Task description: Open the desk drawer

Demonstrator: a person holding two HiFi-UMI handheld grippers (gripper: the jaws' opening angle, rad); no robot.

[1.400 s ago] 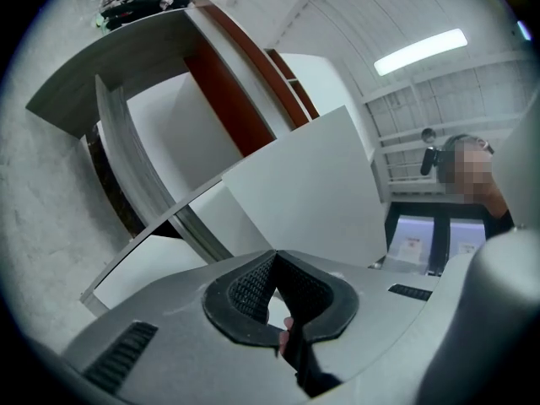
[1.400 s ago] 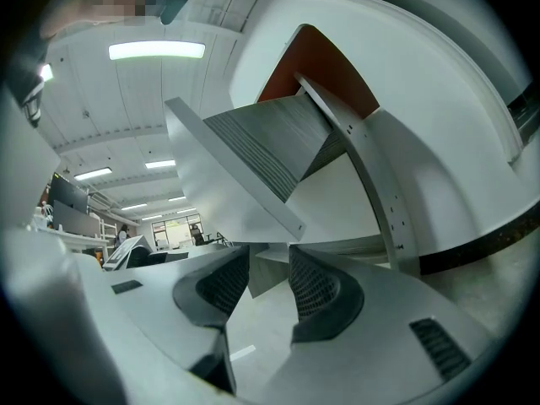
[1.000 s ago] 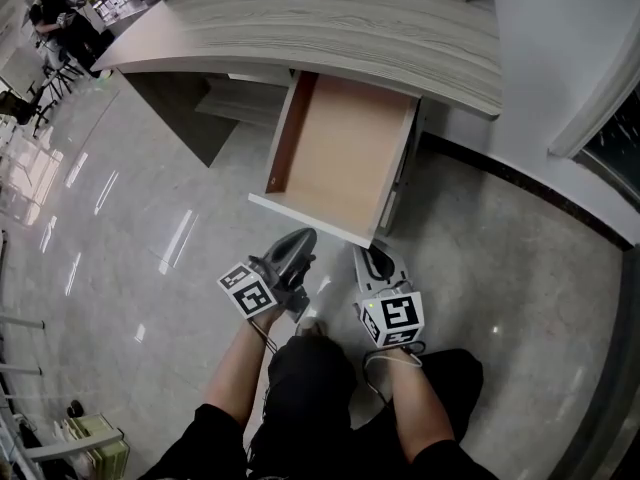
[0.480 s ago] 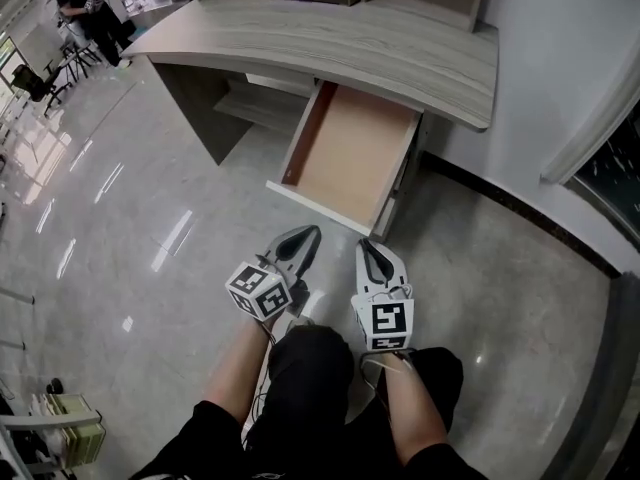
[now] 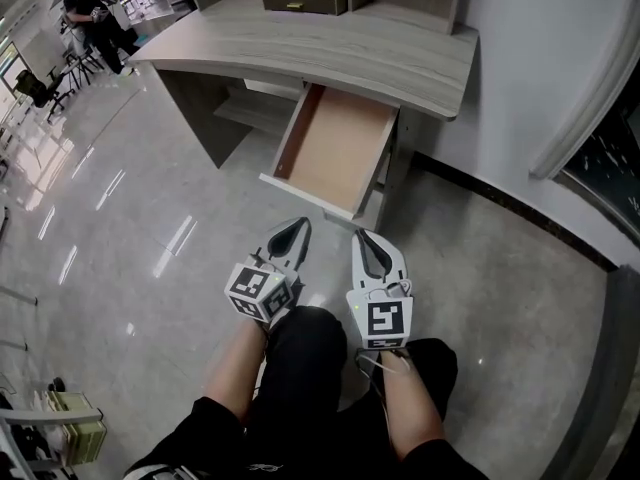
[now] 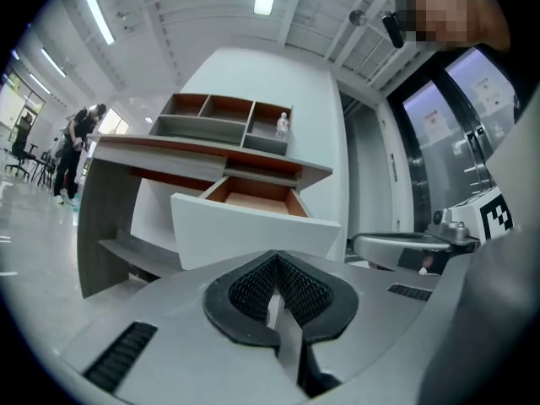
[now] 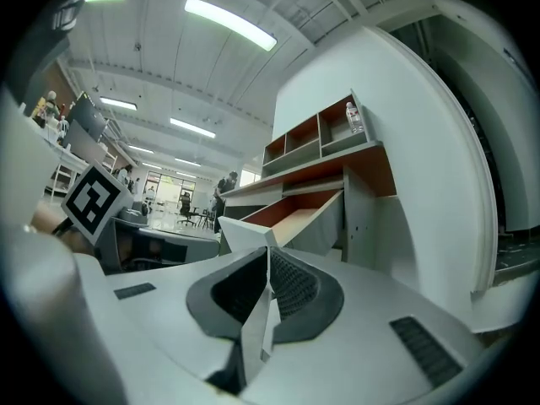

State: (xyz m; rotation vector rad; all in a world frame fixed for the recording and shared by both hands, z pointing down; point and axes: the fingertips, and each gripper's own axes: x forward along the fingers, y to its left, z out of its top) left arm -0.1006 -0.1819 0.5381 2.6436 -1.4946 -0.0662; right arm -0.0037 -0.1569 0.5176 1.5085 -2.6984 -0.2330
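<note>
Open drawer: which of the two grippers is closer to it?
Right, slightly. The right gripper points just short of the front right corner of the drawer; the left gripper sits further back, facing its front panel. Neither touches.

Wood-grain desk (image 5: 350, 53) on glossy floor (image 5: 120, 268); flat box (image 5: 305, 1) on desktop.

Glossy grey floor (image 5: 140, 218) lies bare ahead of the left gripper (image 5: 295, 230) and right gripper (image 5: 368, 248); the pulled-out white-fronted drawer (image 5: 305, 196) blocks beyond, white wall (image 5: 520, 58) to their right.
</note>
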